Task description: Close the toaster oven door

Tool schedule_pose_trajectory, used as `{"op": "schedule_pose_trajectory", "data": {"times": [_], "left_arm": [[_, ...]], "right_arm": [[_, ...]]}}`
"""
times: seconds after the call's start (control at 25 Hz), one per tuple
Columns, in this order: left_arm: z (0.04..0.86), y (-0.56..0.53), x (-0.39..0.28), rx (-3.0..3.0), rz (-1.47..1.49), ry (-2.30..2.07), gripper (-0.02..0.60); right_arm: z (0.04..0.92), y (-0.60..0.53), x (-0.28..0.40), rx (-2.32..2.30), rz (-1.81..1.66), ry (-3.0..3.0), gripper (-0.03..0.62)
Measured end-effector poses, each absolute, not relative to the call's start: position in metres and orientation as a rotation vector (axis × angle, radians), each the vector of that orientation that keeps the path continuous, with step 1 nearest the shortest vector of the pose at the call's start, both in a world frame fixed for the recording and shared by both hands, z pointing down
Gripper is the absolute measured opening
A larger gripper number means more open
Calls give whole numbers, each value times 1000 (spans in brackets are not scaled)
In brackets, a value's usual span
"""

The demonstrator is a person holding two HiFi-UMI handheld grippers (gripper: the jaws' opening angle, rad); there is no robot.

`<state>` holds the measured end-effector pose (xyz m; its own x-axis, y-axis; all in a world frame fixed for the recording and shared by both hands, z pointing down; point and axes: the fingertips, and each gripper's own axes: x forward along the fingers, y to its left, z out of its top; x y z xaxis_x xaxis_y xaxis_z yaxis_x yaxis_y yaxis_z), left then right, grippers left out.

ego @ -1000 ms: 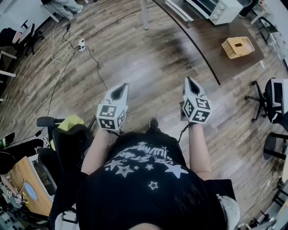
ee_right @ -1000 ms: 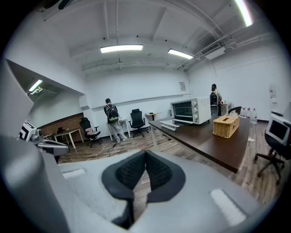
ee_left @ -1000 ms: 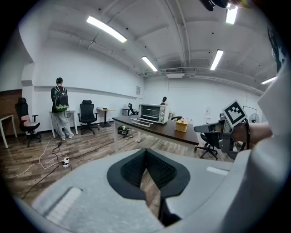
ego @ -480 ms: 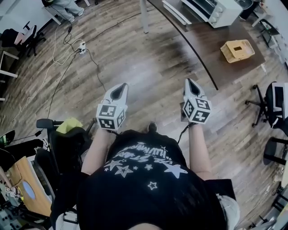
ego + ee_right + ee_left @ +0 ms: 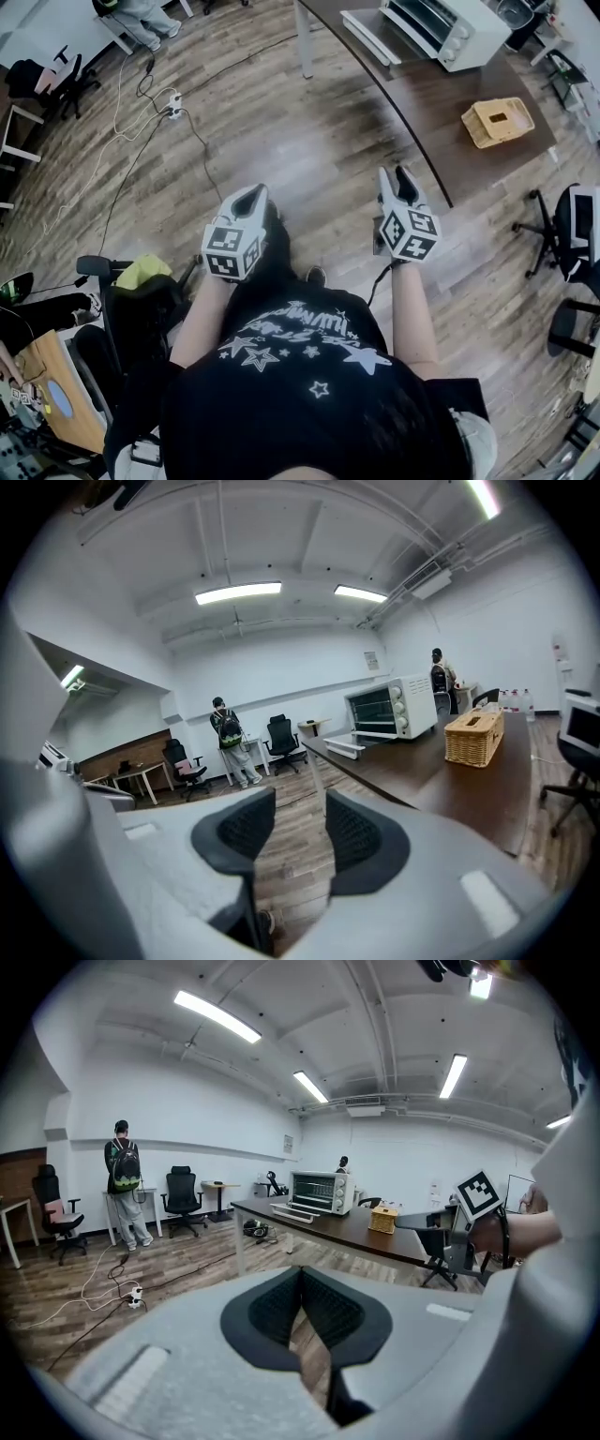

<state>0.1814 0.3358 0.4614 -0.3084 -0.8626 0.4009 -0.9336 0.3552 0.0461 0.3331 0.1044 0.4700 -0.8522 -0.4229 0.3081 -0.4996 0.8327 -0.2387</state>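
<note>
The white toaster oven stands on the far end of a dark brown table, and its glass door hangs open, flat out toward the table edge. It also shows far off in the left gripper view, toaster oven, and in the right gripper view, toaster oven with door down. My left gripper hovers over the wooden floor, shut and empty, well short of the table. My right gripper is near the table's edge; its jaws are opening with nothing between them.
A wicker basket sits on the table right of the oven. Black office chairs stand at the right, another chair at my left. A power strip with cables lies on the floor. A person stands far back.
The right gripper's jaws have parted from shut to a wide gap. The table and oven sit lower and closer in the head view. The left gripper stays shut.
</note>
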Motion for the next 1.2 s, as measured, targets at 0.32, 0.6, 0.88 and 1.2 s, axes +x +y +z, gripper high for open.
{"op": "schedule_pose_trajectory", "data": {"times": [0.32, 0.6, 0.88, 1.2], "left_arm": [[469, 296, 102, 1584, 246, -2255, 11], [474, 222, 5, 1681, 227, -2187, 11], [471, 156, -92, 1828, 265, -2068, 11], [475, 101, -175, 1905, 268, -1967, 11]], "right_arm": [[485, 62, 290, 778, 491, -2707, 184], [491, 7, 208, 901, 507, -2652, 184], [486, -45, 137, 1081, 531, -2568, 184], [491, -92, 85, 1281, 578, -2466, 184]]}}
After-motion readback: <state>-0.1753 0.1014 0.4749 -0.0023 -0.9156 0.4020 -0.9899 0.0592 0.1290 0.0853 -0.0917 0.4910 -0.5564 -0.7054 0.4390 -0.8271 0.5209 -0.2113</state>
